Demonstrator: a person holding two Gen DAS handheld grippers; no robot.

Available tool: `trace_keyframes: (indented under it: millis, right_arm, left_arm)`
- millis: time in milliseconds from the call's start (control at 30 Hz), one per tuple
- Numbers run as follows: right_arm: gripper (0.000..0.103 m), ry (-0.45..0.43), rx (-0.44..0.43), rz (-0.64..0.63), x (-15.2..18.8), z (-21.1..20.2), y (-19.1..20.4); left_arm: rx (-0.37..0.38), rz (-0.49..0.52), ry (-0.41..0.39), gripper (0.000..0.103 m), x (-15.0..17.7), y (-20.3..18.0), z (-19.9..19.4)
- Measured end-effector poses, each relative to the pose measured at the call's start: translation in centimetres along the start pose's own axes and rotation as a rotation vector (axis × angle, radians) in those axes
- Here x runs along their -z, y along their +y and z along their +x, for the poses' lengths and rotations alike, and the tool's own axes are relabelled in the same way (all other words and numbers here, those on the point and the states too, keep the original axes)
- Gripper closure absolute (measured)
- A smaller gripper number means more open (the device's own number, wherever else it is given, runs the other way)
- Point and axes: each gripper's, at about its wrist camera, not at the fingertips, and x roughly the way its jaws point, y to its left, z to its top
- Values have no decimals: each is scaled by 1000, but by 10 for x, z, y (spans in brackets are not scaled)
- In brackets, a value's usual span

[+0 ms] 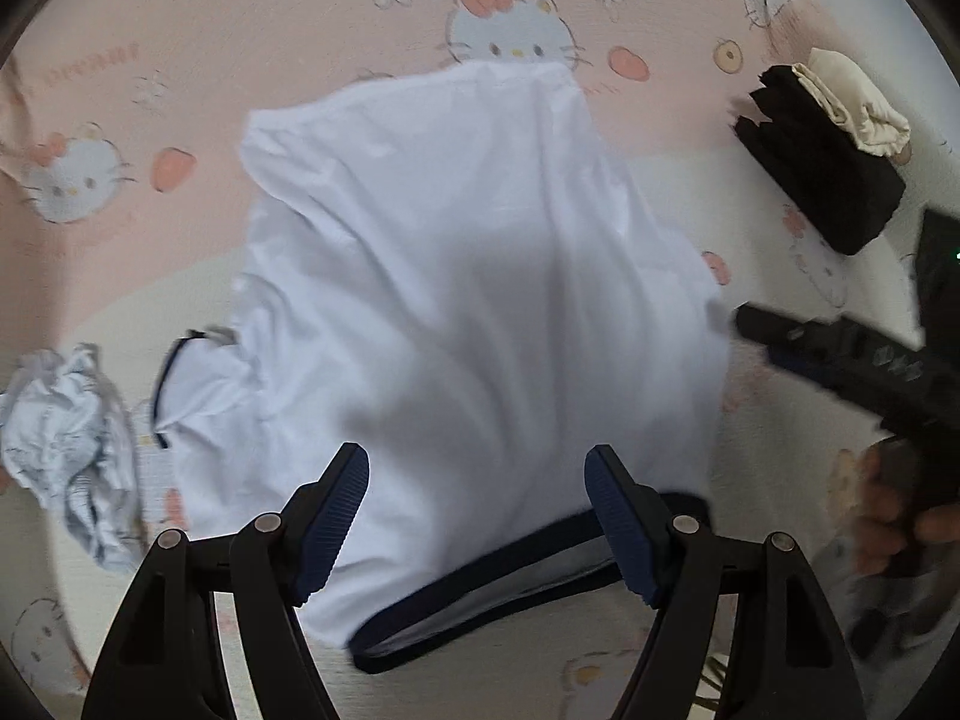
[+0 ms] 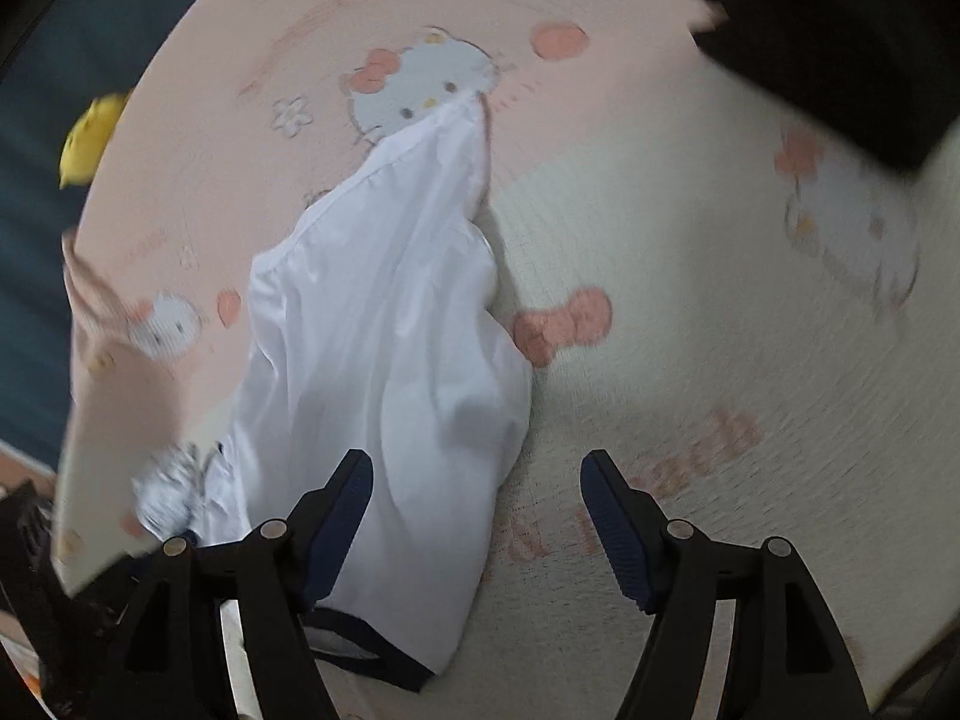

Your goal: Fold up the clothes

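Left gripper (image 1: 477,474): jaws spread wide over the near part of the white shirt, nothing pinched between them.
Right gripper (image 2: 477,480): jaws apart and grasping nothing; left finger over the shirt's near edge, right finger over bare sheet.
White shirt (image 1: 456,276): spread lengthwise on the bed sheet, rumpled, dark-trimmed collar (image 1: 516,594) at the near end, far hem reaching a printed cat face.
Bed sheet (image 1: 252,42): pink and cream, cartoon cats and flowers, under the shirt.
Crumpled pale cloth (image 1: 72,438): left of the shirt, just beside its sleeve.
Folded black pile (image 1: 828,180): right of the shirt, well apart, a cream garment (image 1: 852,108) on top.
Hand (image 1: 900,516): right of the shirt's collar, wrapped round the other black tool, blurred.
Yellow object (image 2: 90,138): beyond the sheet's left edge, too blurred to identify.
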Motion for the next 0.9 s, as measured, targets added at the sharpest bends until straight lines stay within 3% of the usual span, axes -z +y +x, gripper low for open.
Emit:
trace_keyframes:
  millis: [67,267,333,433,600,700,767,900]
  right_arm:
    - [32,18,-13,28,-2,9,-6]
    - [57,-8,-65,24,-5,18,-7]
    - [78,1,-73,34,-6,24,-8]
    - [88,9,-116,49,-7,31,-10]
    - [88,14,-216,95,-9,35,-10]
    - [88,24,-308,121,-10,36,-6]
    - [88,40,-311,108,-8,39,0]
    - [88,73,-345,111,1,47,8]
  left_arm:
    - [1,46,-8,30,-6,-10,1]
    - [32,120,27,30,-19,-37,20]
    - [55,116,48,30,-24,-40,28]
    - [87,120,72,30,-33,-43,36]
    - [149,163,86,30,-48,-50,42]
    - [187,124,95,30,-53,-50,45]
    - [224,100,100,30,-55,-50,48]
    - [215,85,129,30,-54,-55,61]
